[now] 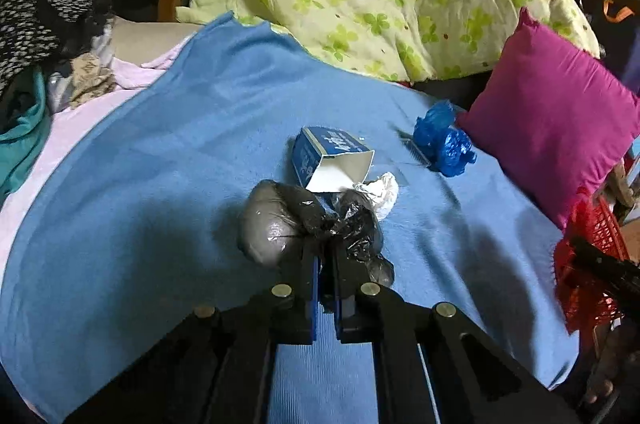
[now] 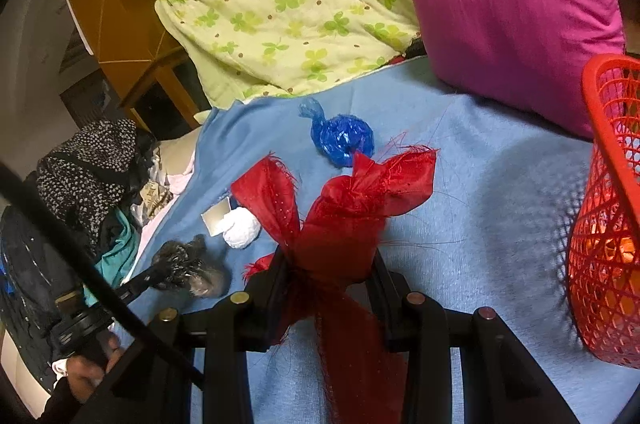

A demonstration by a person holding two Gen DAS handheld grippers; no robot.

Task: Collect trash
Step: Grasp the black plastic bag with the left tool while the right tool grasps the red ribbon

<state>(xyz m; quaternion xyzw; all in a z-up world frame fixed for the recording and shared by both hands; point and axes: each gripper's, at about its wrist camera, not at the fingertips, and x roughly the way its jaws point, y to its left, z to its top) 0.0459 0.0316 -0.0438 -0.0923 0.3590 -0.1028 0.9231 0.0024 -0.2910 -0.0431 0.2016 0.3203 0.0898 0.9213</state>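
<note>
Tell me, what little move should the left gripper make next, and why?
Probably lift and carry the black plastic bag toward the red mesh basket. The left gripper has its jaws shut on the bag's knotted neck, while the bag rests on the blue blanket beside the blue carton. The basket stands on the right.

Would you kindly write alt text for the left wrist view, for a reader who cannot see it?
The left gripper is shut on a knotted black plastic bag lying on a blue blanket. Just beyond lie an open blue carton, a crumpled white wad and a blue plastic bag, beside a magenta pillow.
</note>
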